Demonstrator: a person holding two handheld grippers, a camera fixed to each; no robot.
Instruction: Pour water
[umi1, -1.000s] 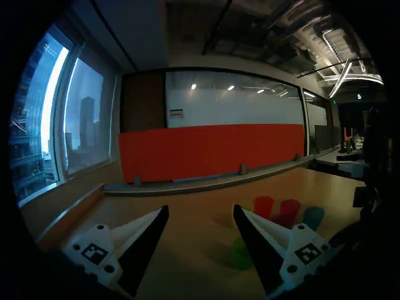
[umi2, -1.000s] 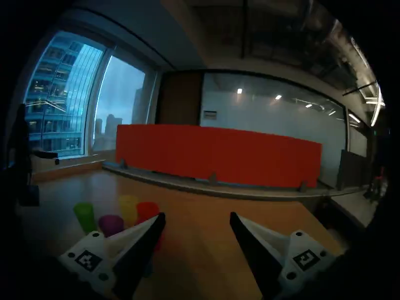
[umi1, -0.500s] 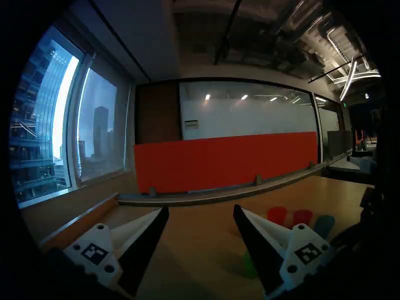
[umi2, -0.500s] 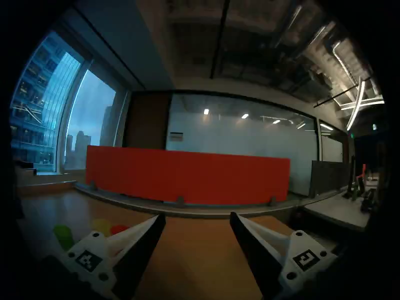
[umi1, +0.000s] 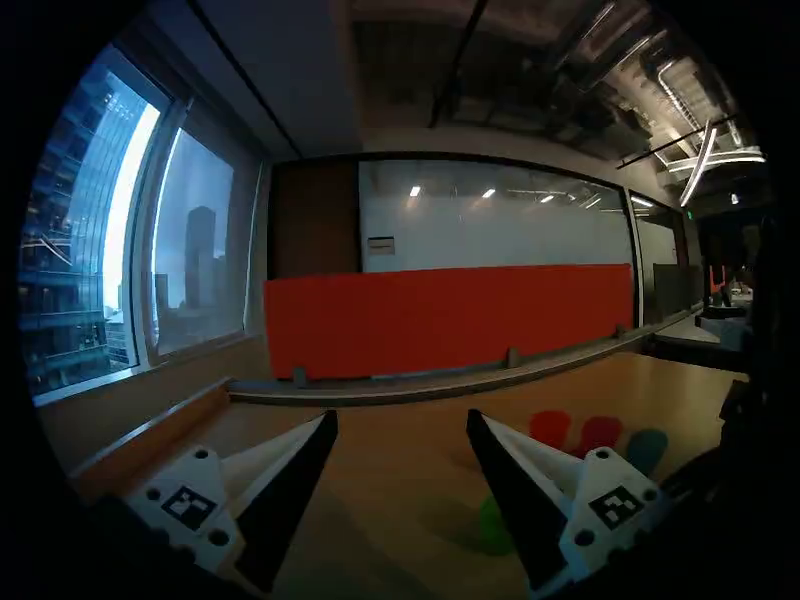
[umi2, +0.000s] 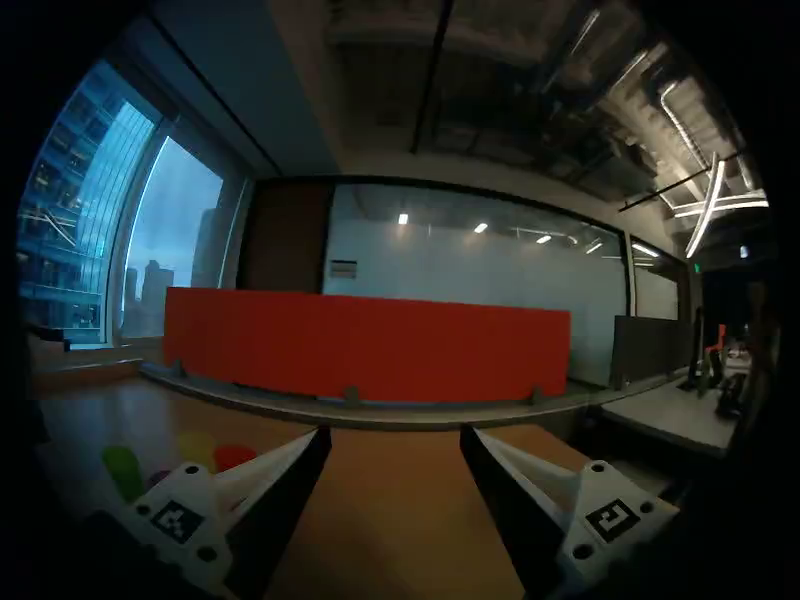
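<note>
While both pairs of tongs hang open over the tabletop (umi1: 400, 490), gripping nothing, the cups wait low and close. Left tongs (umi1: 400, 414): a green cup (umi1: 489, 526) tucks against the inner edge of the right-hand finger, with two red cups (umi1: 550, 428) and a teal cup (umi1: 647, 450) just past it. Right tongs (umi2: 395, 430): green, a yellow cup (umi2: 197, 447) and red peek beyond the left-hand finger. So the cluster sits between the two tools, likely staged for pouring. Straight ahead of each, bare wood runs to the orange divider (umi1: 450, 315) at the far edge, leaving plenty of room to swing inward.
</note>
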